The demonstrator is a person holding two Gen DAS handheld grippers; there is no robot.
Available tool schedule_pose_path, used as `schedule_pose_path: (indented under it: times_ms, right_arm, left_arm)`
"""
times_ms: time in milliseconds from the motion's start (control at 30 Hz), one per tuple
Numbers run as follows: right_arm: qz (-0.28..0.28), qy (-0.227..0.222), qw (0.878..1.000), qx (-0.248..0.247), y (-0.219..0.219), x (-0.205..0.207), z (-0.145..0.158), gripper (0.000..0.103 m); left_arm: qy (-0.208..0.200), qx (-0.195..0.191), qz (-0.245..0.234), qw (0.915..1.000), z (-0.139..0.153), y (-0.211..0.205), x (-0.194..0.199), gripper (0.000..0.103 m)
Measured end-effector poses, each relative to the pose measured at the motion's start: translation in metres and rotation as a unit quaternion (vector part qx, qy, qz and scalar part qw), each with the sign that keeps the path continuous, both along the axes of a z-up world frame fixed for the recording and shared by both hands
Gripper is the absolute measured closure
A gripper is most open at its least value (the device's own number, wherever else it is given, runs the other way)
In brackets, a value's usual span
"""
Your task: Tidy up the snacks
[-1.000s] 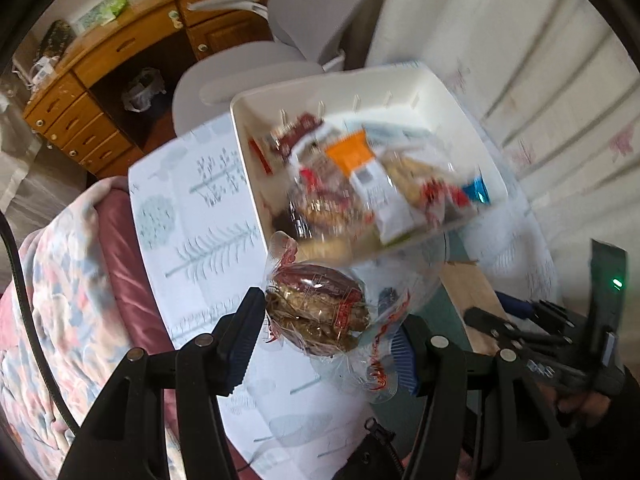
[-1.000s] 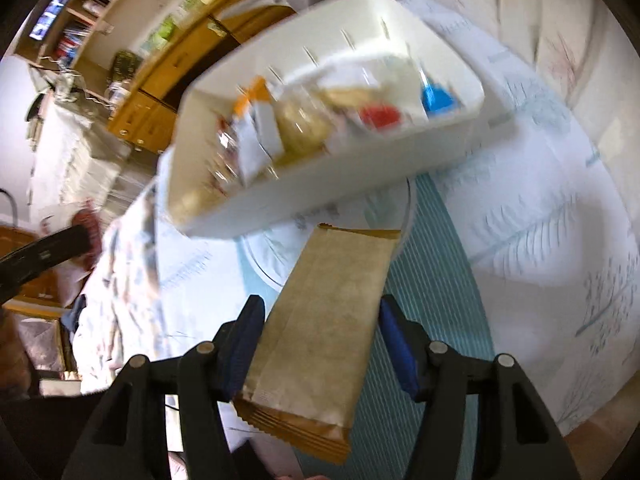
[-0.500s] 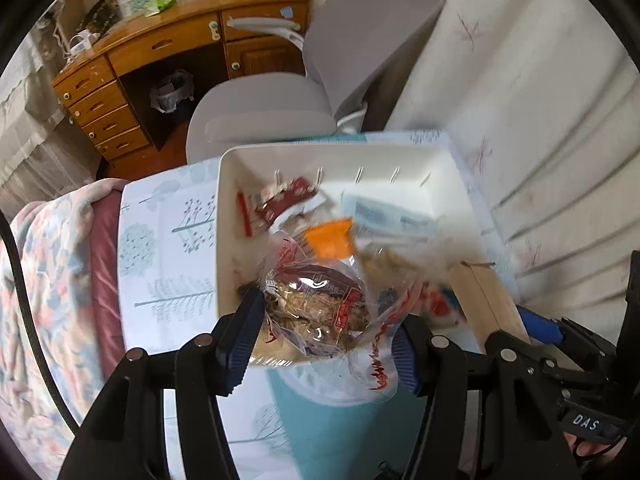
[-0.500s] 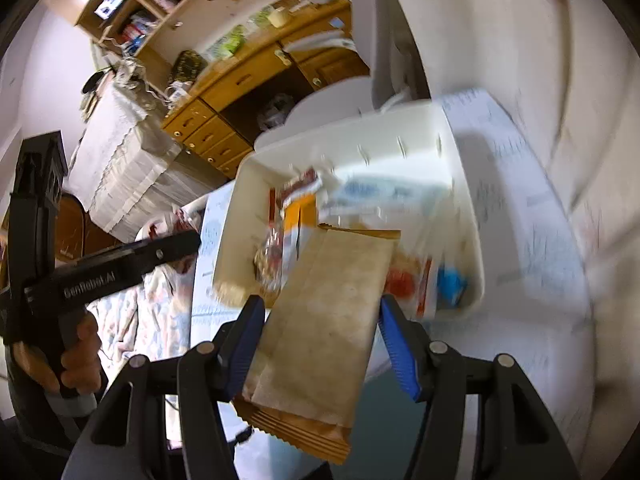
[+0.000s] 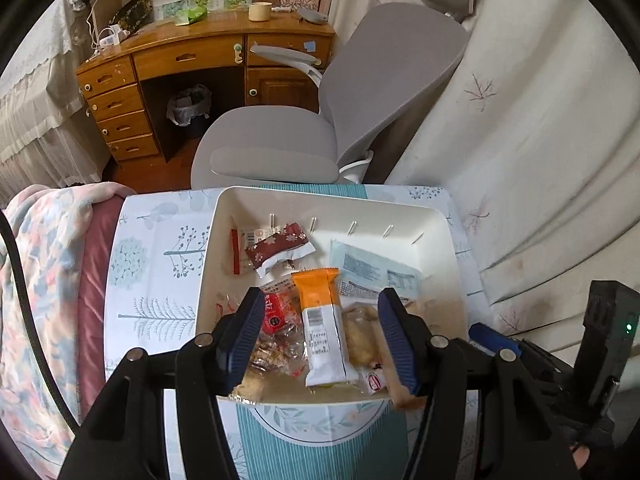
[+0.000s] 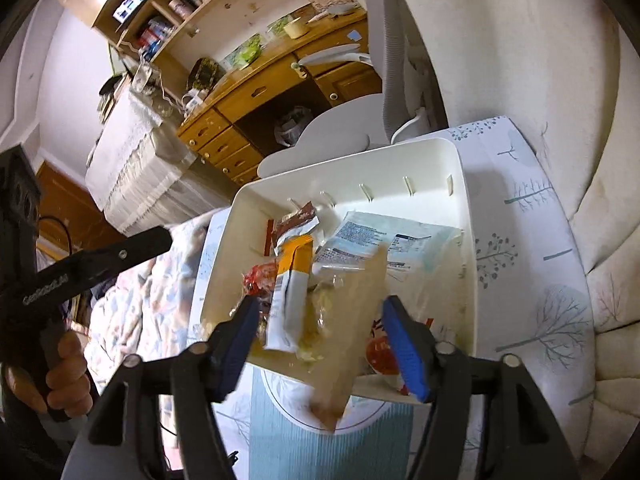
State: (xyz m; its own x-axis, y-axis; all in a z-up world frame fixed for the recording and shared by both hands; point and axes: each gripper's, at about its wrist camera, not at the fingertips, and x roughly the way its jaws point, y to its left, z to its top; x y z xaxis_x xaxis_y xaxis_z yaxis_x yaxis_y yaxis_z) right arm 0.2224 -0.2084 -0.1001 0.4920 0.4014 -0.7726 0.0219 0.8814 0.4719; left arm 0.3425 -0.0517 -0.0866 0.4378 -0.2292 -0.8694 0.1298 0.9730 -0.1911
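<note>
A white bin on the table holds several snack packs, among them an orange and white bar, a dark red pack and a pale blue pack. My left gripper is open over the bin's near side; a clear bag of brown snacks lies in the bin below it. My right gripper is open, and a tan paper packet shows blurred between its jaws, over the bin's near rim.
The bin stands on a table with a tree-print cloth and a teal mat. A grey office chair and a wooden desk stand beyond. A floral blanket lies left, a white curtain right.
Both grippers moved over the bin and opened. The left let the clear snack bag fall into the bin; the right let go of the tan packet, which is dropping.
</note>
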Motion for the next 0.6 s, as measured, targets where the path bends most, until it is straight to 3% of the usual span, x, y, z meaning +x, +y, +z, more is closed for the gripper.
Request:
schedule_pose_path:
  times_ms: [33, 267, 600]
  right_arm:
    - [-0.002, -0.005, 1.0, -0.001, 0.0, -0.001, 0.001, 0.024]
    - [-0.032, -0.006, 0.999, 0.002, 0.004, -0.02, 0.011, 0.016]
    - [-0.046, -0.01, 0.998, -0.034, 0.049, -0.086, 0.032, 0.013]
  left_arm:
    - [0.001, -0.001, 0.001, 1.0, 0.0, 0.002, -0.002, 0.036]
    - [0.023, 0.0, 0.008, 0.9997, 0.002, 0.023, -0.04, 0.034]
    - [0.021, -0.006, 0.007, 0.9997, 0.016, 0.079, -0.142, 0.027]
